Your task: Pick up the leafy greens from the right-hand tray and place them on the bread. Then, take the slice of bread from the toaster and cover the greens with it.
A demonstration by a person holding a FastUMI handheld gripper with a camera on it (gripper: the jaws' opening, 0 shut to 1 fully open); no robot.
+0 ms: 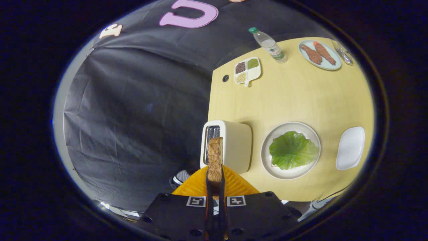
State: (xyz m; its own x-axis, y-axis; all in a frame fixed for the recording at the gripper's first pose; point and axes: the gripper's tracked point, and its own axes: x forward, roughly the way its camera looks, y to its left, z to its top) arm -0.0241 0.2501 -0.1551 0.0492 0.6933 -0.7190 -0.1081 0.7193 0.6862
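Counter (294, 100): pale wood, carrying all items. Toaster (230, 145): cream, at the counter's near edge, slots facing up. Round plate (271, 157): just beside the toaster, holding the leafy greens (292, 150), which lie spread over the bread beneath. White tray (350, 148): beside the plate, apart from it. Tool (215, 182): fingers clamped on the slice of bread (215, 157), held edge-on above the toaster.

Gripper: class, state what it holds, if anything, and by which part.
The gripper is shut on the slice of bread, its fingers pinching the slice's near edge, one on each flat face.
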